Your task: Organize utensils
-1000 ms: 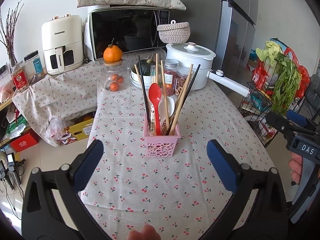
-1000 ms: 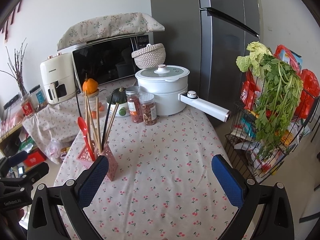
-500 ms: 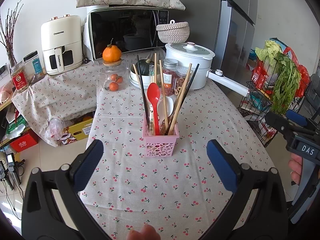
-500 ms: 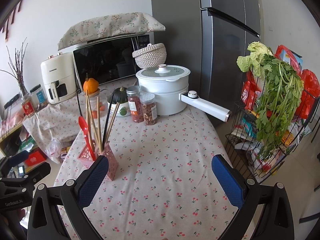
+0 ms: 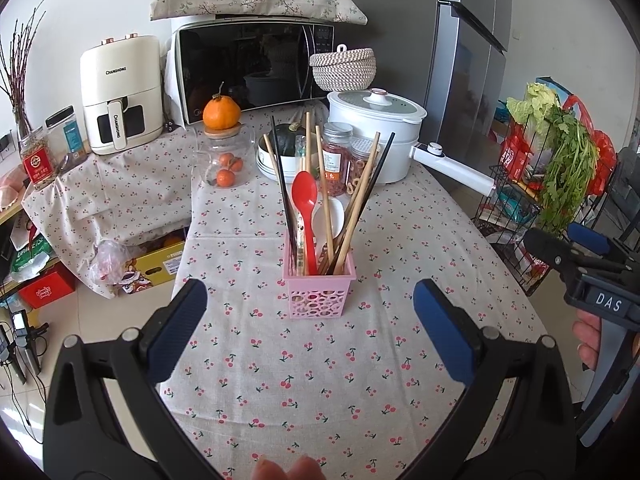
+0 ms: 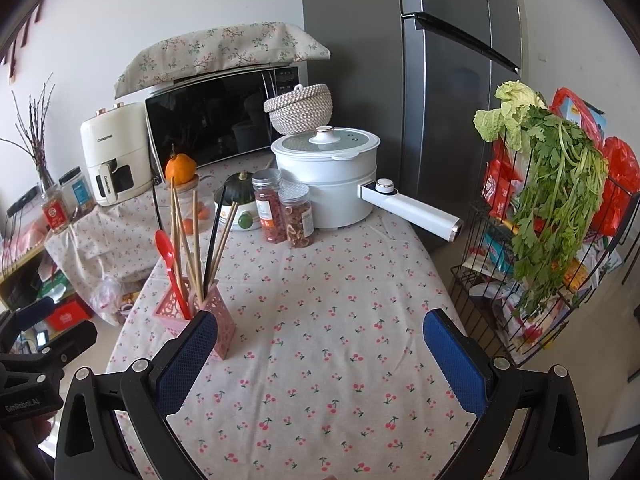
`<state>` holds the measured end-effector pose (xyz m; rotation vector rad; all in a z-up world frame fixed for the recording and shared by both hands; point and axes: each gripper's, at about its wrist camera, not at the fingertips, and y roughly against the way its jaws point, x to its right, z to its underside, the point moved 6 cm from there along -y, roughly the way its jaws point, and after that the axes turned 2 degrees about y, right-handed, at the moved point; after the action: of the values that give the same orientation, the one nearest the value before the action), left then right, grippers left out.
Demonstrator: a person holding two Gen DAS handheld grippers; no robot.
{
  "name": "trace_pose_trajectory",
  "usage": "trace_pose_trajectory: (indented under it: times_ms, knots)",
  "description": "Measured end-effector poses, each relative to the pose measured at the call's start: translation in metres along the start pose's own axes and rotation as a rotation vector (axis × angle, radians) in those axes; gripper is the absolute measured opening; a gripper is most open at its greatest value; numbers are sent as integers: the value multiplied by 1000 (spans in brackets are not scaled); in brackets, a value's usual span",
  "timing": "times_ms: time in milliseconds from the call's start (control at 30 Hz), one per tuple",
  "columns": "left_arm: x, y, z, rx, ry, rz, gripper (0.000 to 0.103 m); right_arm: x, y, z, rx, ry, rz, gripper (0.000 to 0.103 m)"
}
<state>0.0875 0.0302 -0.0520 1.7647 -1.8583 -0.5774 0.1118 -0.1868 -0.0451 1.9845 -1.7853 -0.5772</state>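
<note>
A pink perforated utensil holder (image 5: 318, 294) stands upright on the cherry-print tablecloth (image 5: 320, 368). It holds a red spoon (image 5: 305, 200), a white spoon (image 5: 334, 216), several wooden chopsticks (image 5: 358, 208) and black chopsticks (image 5: 280, 176). My left gripper (image 5: 310, 330) is open and empty, just in front of the holder. My right gripper (image 6: 320, 360) is open and empty, with the holder (image 6: 220, 332) behind its left finger. The right gripper also shows at the right edge of the left wrist view (image 5: 588, 276).
At the back stand a white pot with a long handle (image 5: 380, 136), spice jars (image 5: 336, 160), a glass jar topped by an orange (image 5: 222, 156), a bowl with a squash (image 5: 280, 148), a microwave (image 5: 256, 68) and an air fryer (image 5: 120, 92). A wire rack of greens (image 6: 552, 216) stands right of the table.
Both grippers stay open and empty. The views have shifted only slightly; the holder and utensils have not moved.
</note>
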Motion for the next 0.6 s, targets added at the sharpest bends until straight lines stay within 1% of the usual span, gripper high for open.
trace_pose_trajectory:
  times_ms: [133,267,300,367,500,600]
  knots:
    - [3,-1,-1,-9,-14,24,102,0,0,0,-1,1,1,103]
    - [5,-3,2,-46,11,74,102,1,-1,2,-3,4,6,103]
    - [6,-4,2,-48,13,76,102,2,-1,3,-3,6,9,103]
    - [7,-4,3,-50,-2,56,102,2,-1,4,-4,9,17,103]
    - [4,-4,5,-36,-14,-20,102,5,-1,3,-10,16,34,103]
    - [3,-6,5,-42,-11,-16,102,5,-2,3,-17,16,36,103]
